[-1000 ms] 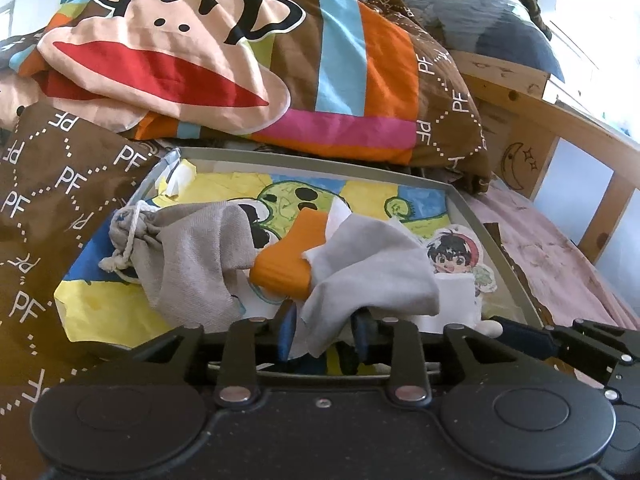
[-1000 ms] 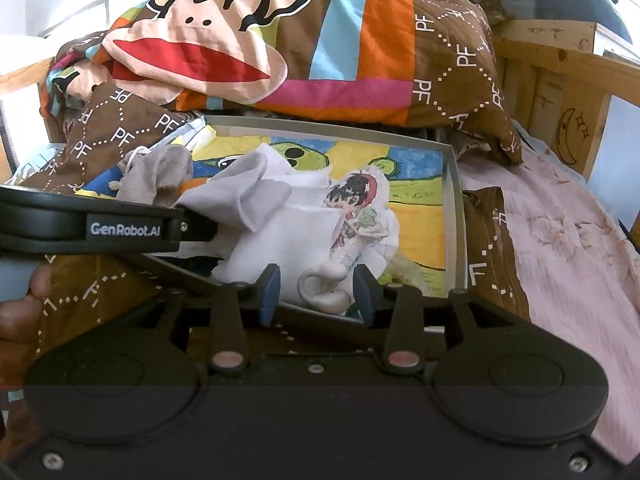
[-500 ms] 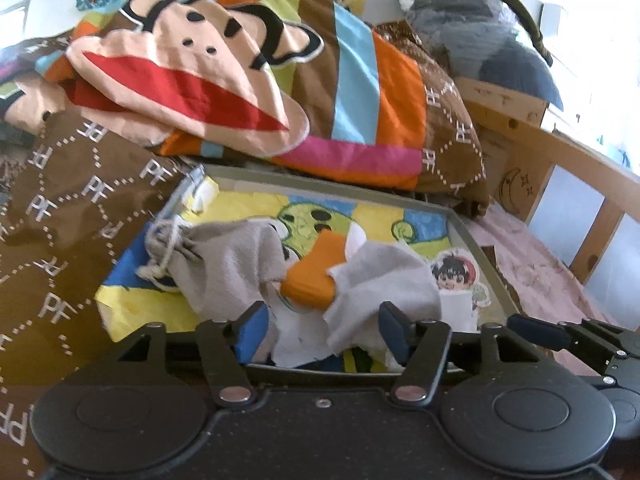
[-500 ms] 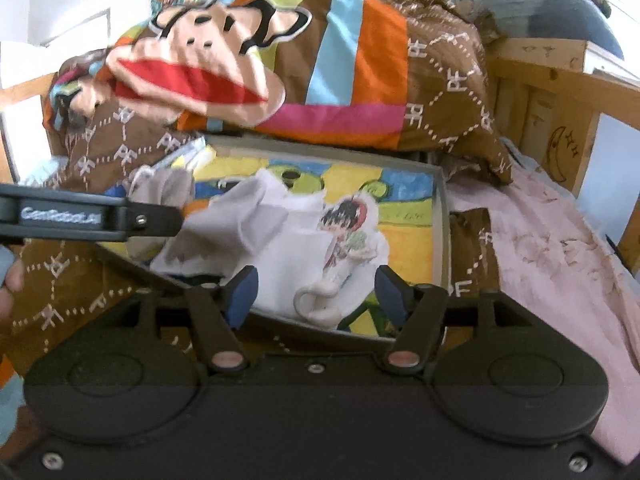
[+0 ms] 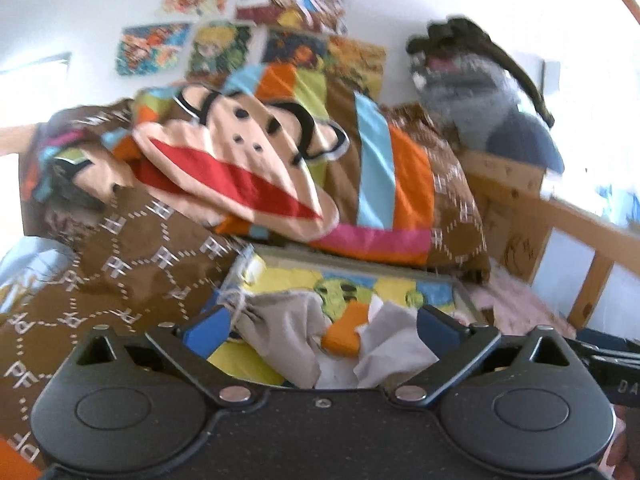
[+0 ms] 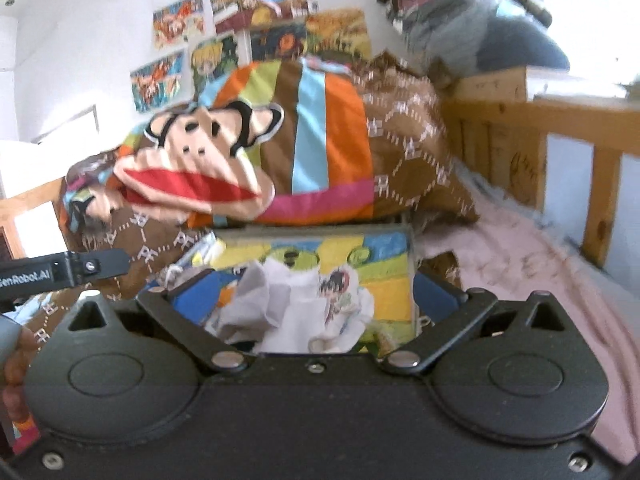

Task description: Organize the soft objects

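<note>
A shallow box [image 5: 340,266] with a bright cartoon lining lies on the bed. In it are a grey drawstring pouch [image 5: 280,332], an orange piece [image 5: 344,328] and a grey cloth [image 5: 392,348]. My left gripper [image 5: 322,328] hangs just short of the box, jaws opening wide, and its pads touch nothing. In the right wrist view the same box [image 6: 312,232] also holds a white cloth with a cartoon figure [image 6: 332,304]. My right gripper [image 6: 312,300] is opening wide too, with nothing pressed between its pads. The left gripper's body [image 6: 64,270] shows at the left edge.
A brown quilt with a monkey face [image 5: 240,172] is heaped right behind the box. A wooden bed rail [image 5: 580,216] runs along the right, with a pink sheet [image 6: 520,260] beside the box. A grey bundle [image 5: 480,92] sits on the headboard. Posters [image 5: 248,12] hang on the wall.
Both grippers let go of the cloths they pinched and opened wide. Both pulled back and upward from the box, so the wall and posters came into view.
</note>
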Available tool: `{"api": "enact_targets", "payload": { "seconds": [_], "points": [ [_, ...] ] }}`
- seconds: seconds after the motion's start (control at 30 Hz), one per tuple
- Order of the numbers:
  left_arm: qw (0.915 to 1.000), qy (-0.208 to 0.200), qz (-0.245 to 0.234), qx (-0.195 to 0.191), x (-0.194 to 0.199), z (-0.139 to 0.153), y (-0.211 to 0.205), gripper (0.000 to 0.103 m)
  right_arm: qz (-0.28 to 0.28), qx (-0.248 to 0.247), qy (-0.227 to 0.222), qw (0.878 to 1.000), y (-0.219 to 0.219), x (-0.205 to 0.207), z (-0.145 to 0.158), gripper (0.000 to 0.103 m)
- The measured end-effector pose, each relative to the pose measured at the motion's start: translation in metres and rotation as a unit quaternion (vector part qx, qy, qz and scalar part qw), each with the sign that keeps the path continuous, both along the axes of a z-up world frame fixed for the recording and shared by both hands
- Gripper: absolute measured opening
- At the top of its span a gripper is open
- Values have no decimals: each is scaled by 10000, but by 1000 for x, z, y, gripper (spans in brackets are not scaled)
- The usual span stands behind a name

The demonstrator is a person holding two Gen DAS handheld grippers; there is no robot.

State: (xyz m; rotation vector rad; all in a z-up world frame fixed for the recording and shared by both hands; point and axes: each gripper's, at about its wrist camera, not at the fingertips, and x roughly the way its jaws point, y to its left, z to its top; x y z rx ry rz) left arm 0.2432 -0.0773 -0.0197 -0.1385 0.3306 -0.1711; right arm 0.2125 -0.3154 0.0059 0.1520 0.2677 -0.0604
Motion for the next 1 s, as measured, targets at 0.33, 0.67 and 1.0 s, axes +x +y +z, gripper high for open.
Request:
{"api": "enact_targets", "payload": {
  "seconds": [0.33, 0.67, 1.0],
  "points": [
    [9983, -526, 251, -81, -72, 34, 18, 102, -156, 105, -490, 9986, 21, -70, 46, 103],
    [9972, -621, 415, 66, -151, 49, 41, 102, -331, 69, -330, 9989, 46, -136, 72, 103],
    [9955, -607, 628, 365, -211, 54, 45, 102, -868, -236, -180, 9958, 84, -178, 77, 103]
  ]
}}
